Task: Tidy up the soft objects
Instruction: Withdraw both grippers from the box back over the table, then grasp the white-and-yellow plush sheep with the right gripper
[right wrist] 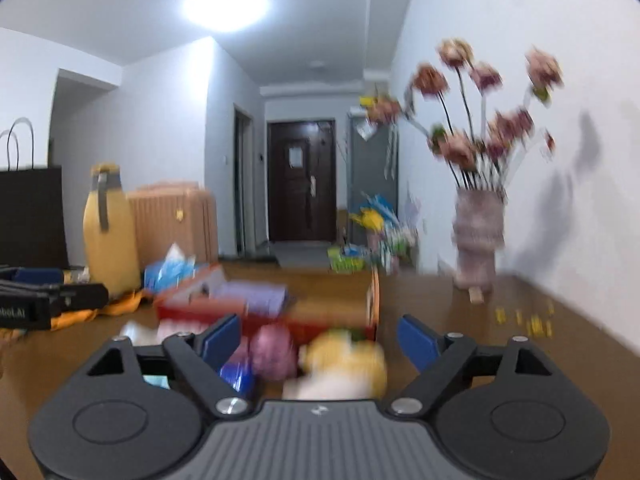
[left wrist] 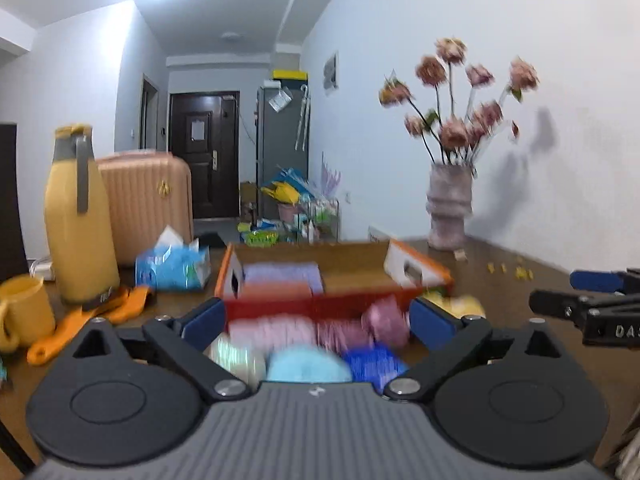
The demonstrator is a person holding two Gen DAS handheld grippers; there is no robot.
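While everything's a bit smeared from motion, the soft stuff is easy enough to spot: a heap of plush bits sits on the tabletop right at its near edge, in front of the red box. From my left tongs' view I see a pale pink fuzzy piece, a light blue round one, a dark blue one, a pink ball and something pale and shiny on the left of the heap. The yellow plush lies at the right end of the pile (clearest from the right tongs' view), just beside the pink ball.

Inside the box there's a folded lavender cloth toward its left side, with an orange-ish one in front of it. The box flaps stand open on both sides.

My left gripper is spread wide with nothing pinched, the heap showing between its blue pads. My right gripper is also wide, gripping nothing, with the yellow plush and pink ball lying between its fingers.

Further out: a tissue pack left of the box, a yellow bottle and yellow mug toward the left edge, and a vase of pink flowers at the far right by the wall.
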